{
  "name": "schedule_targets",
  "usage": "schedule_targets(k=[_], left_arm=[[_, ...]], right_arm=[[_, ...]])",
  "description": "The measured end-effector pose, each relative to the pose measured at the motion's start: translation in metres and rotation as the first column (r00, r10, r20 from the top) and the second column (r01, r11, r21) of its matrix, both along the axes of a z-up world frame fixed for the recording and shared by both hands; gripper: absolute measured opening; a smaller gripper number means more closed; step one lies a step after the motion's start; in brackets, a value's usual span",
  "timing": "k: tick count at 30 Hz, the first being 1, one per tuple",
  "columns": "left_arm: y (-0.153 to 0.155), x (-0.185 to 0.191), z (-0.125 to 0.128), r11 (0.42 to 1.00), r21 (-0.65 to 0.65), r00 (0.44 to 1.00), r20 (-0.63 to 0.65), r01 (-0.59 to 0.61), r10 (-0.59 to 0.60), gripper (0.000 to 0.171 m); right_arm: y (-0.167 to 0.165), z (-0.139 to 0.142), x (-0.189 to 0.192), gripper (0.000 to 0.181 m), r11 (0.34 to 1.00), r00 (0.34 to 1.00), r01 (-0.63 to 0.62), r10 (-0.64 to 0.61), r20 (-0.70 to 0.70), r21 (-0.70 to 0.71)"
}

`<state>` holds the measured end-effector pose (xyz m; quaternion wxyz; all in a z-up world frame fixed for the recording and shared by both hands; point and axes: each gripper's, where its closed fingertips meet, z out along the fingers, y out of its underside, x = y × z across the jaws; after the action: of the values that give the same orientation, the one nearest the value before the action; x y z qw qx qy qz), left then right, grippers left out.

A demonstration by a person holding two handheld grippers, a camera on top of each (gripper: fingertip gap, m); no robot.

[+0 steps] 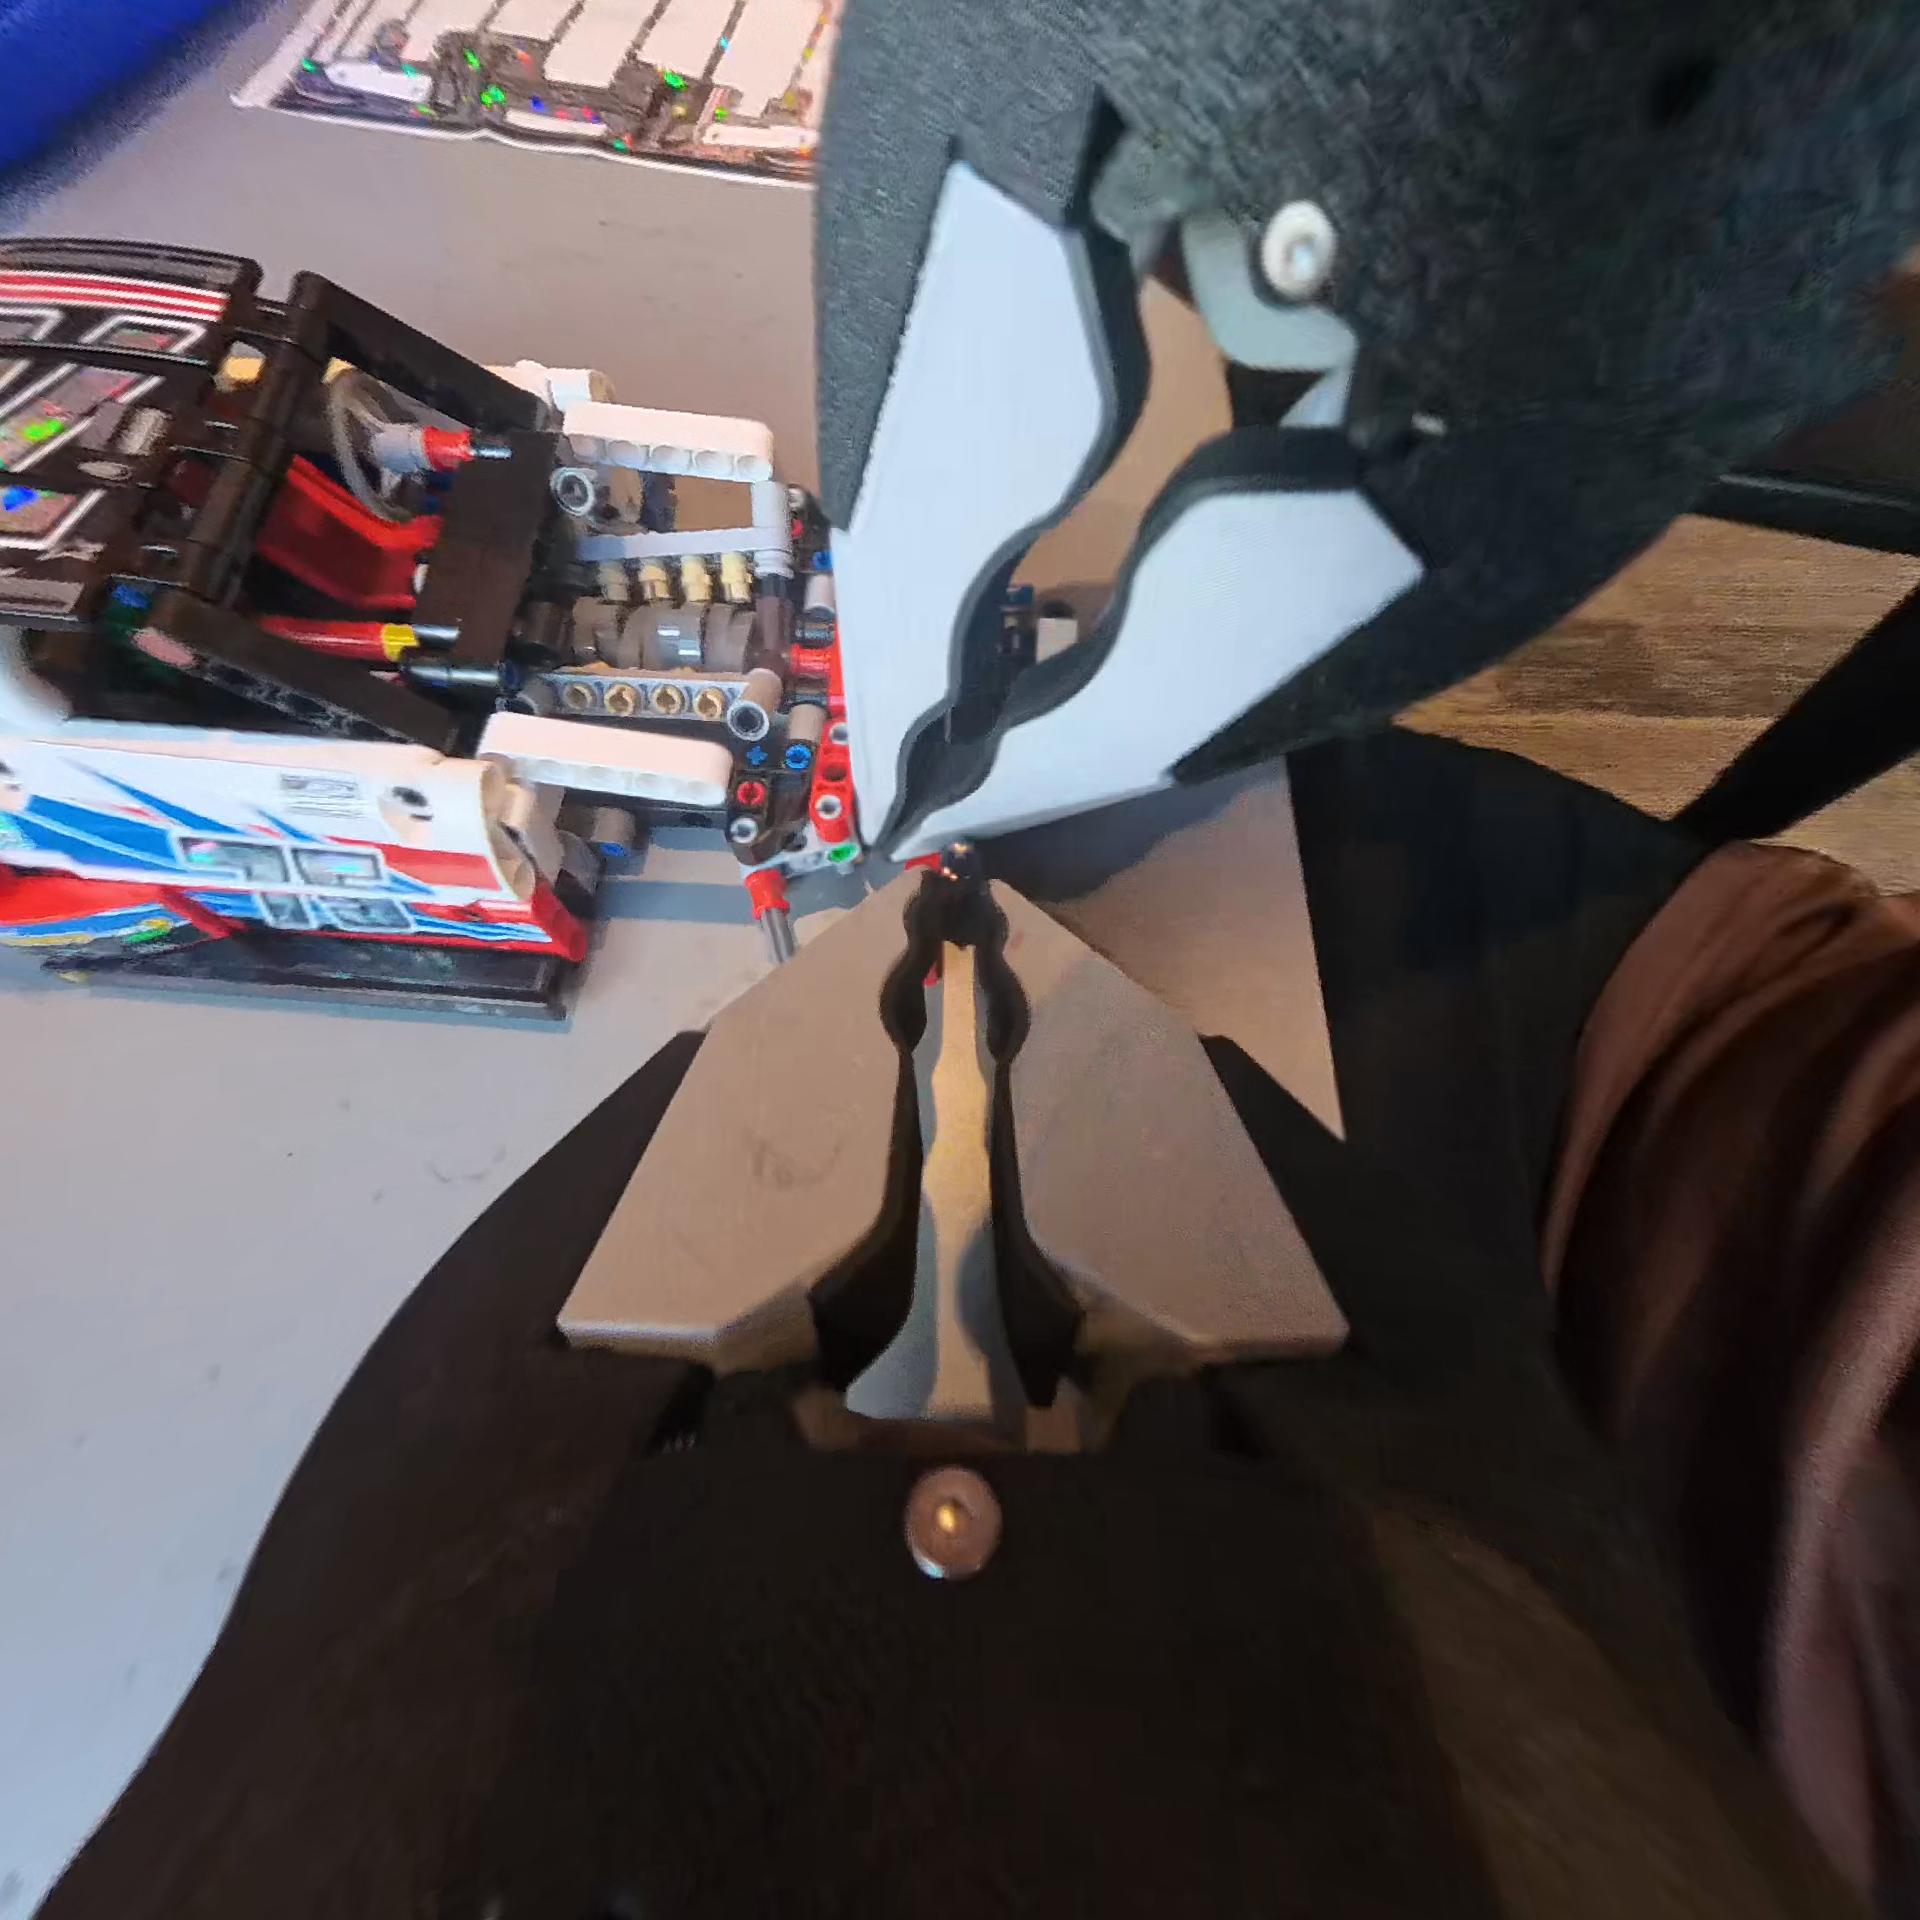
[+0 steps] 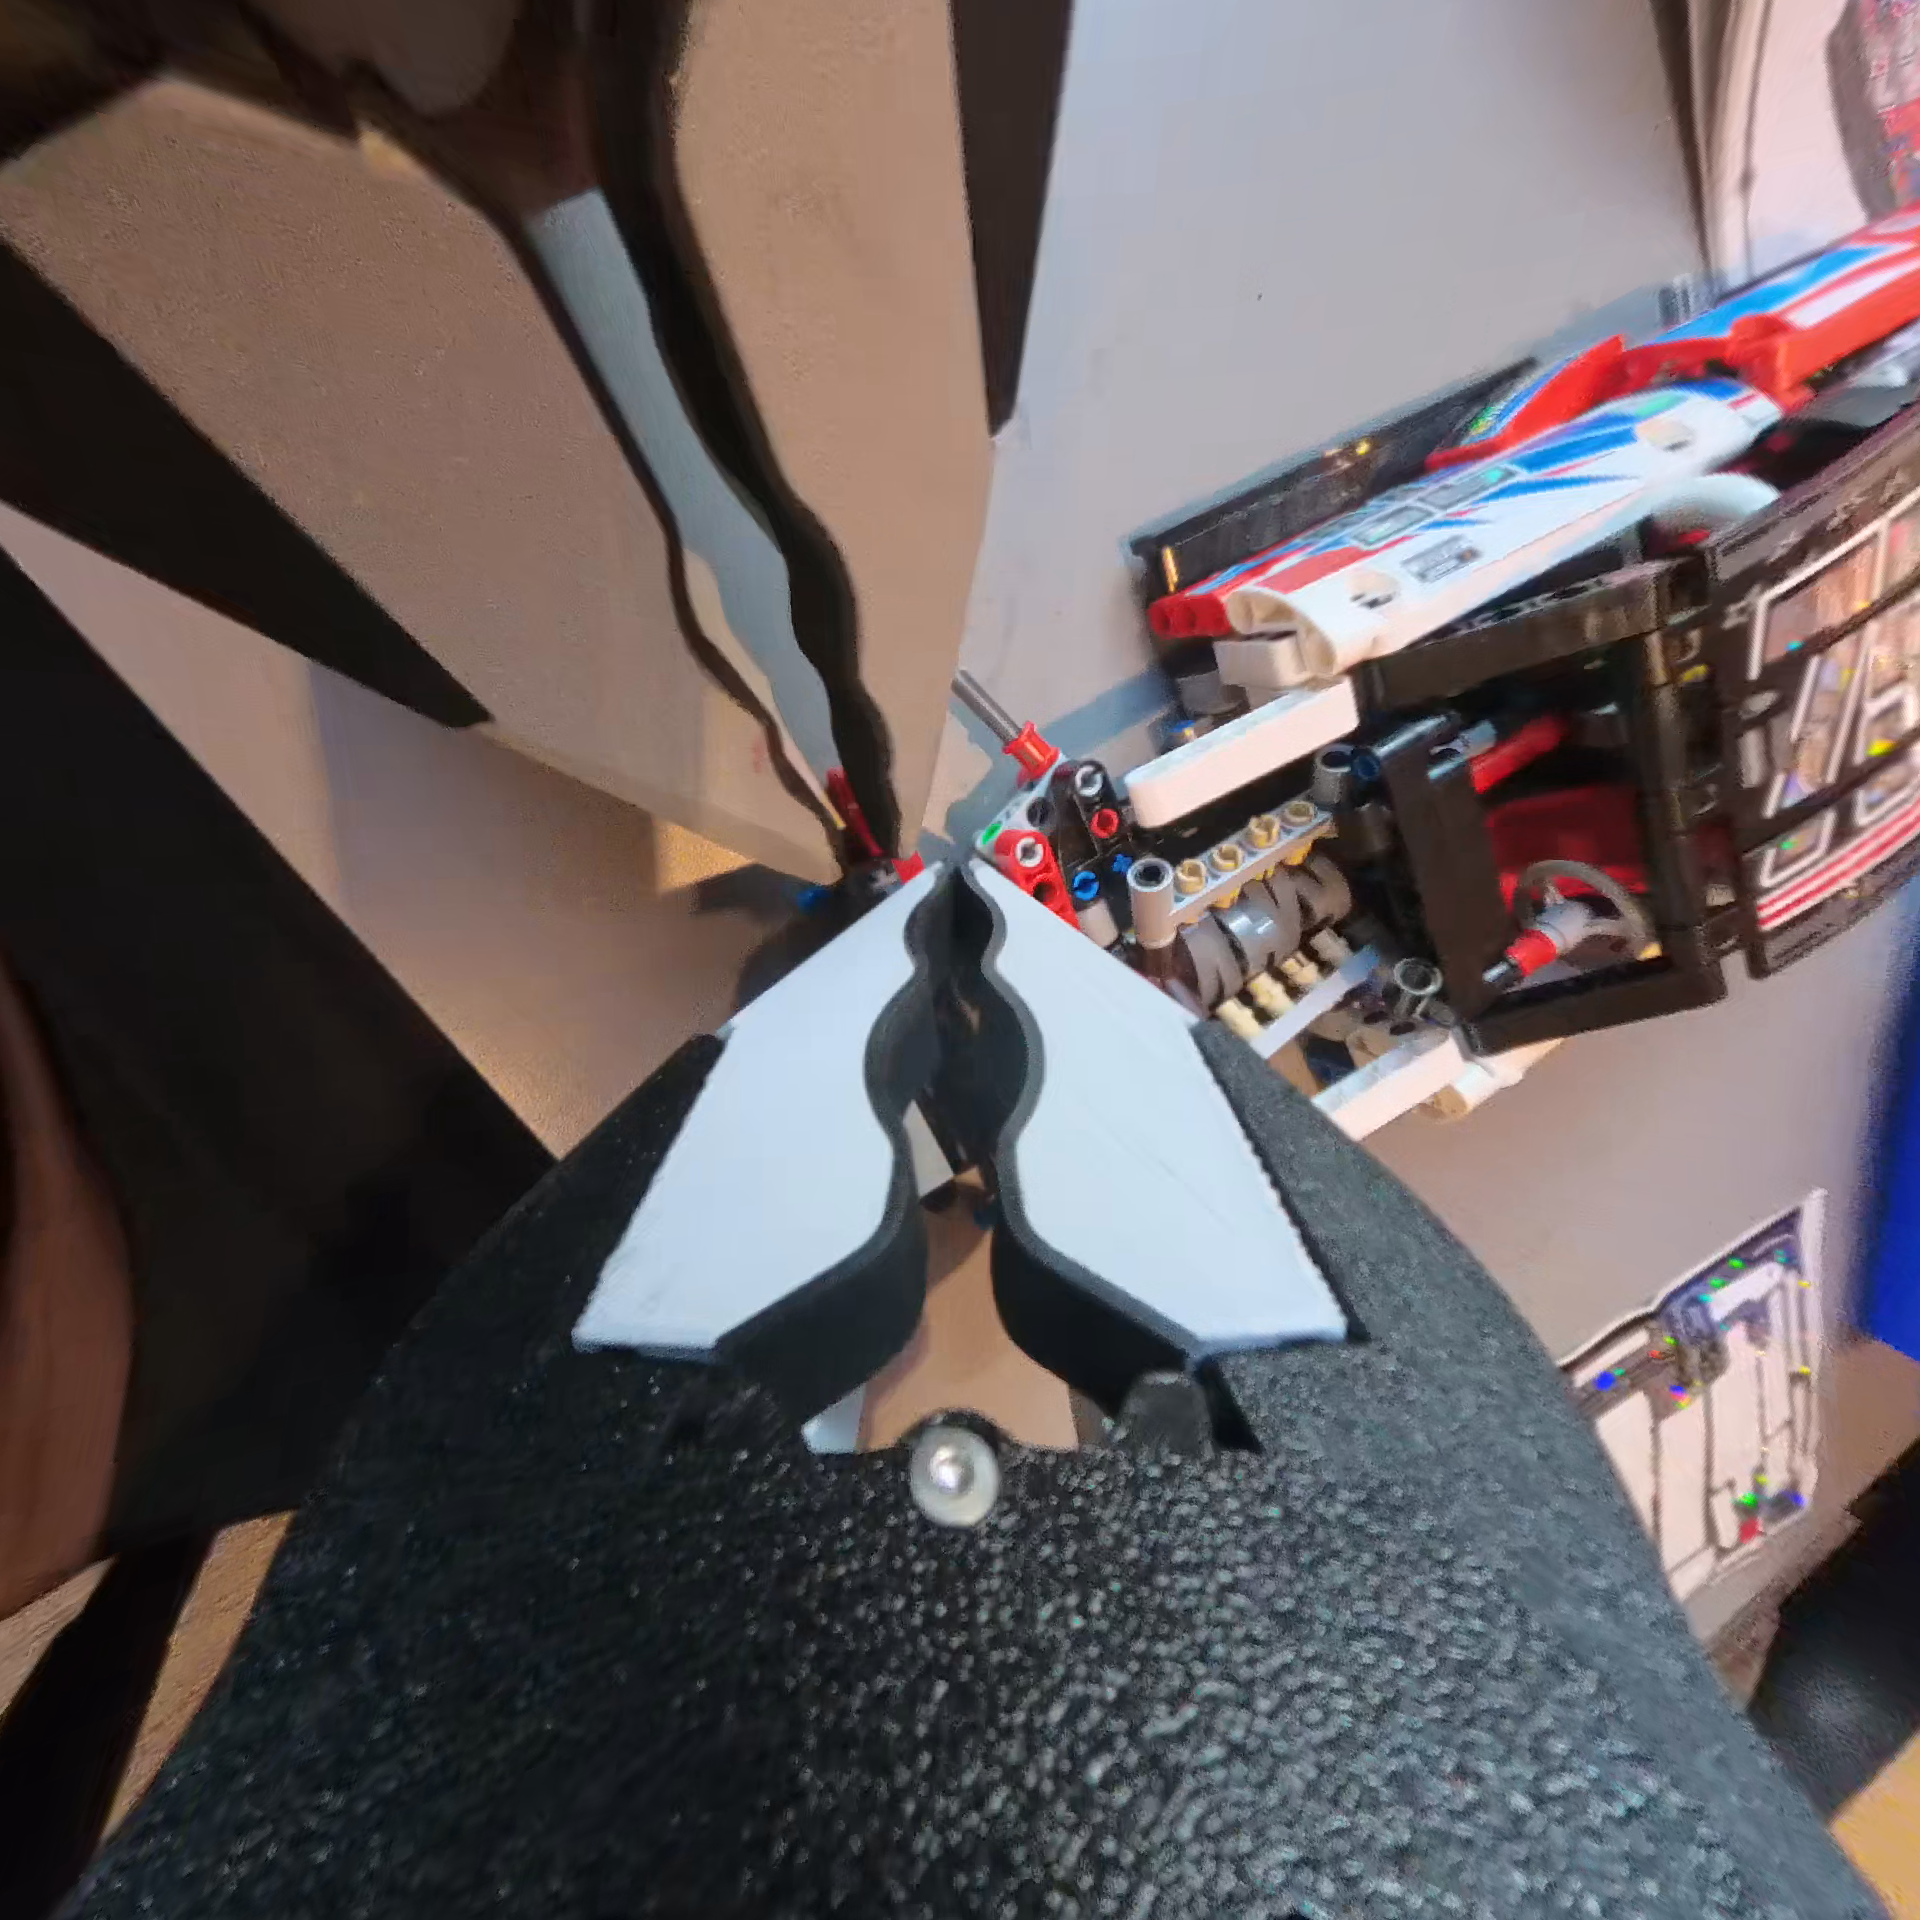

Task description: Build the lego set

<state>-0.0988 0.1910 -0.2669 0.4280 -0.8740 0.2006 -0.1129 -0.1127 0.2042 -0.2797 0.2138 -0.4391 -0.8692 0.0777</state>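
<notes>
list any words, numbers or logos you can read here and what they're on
None can be read out.
Toy car white side panel: a small label and coloured stickers, too blurred to read.
Car's black roof panel: large white-outlined markings, cut off and blurred.
Instruction booklet on the table: only pictures show, print too small to read.

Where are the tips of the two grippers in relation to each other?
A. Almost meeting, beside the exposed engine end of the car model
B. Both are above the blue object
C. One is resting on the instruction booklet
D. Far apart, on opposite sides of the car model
A: the left gripper and the right gripper almost meet tip to tip, right beside the exposed engine end of the car model.
</notes>
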Motion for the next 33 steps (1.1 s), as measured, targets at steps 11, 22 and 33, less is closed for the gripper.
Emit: schedule_targets(k=[11,22,33], left_arm=[[-0.004,-0.005,0.002,1.0,0.001,1.0,0.024,0.015,-0.015,0.012],[-0.021,-0.025,-0.001,0.995,0.043,0.99,-0.116,0.09,-0.085,0.04],[-0.037,-0.056,0.012,0.985,0.028,0.978,0.123,-0.171,0.166,0.044]], right_arm=[[0.014,0.078,-0.013,0.0,0.994,0.974,0.069,-0.085,-0.212,-0.084],[0.08,0.086,0.054,0.019,0.888,0.842,0.264,-0.403,-0.359,-0.377],[0.062,0.037,0.068,0.016,0.868,0.847,0.133,-0.35,-0.4,-0.478]])
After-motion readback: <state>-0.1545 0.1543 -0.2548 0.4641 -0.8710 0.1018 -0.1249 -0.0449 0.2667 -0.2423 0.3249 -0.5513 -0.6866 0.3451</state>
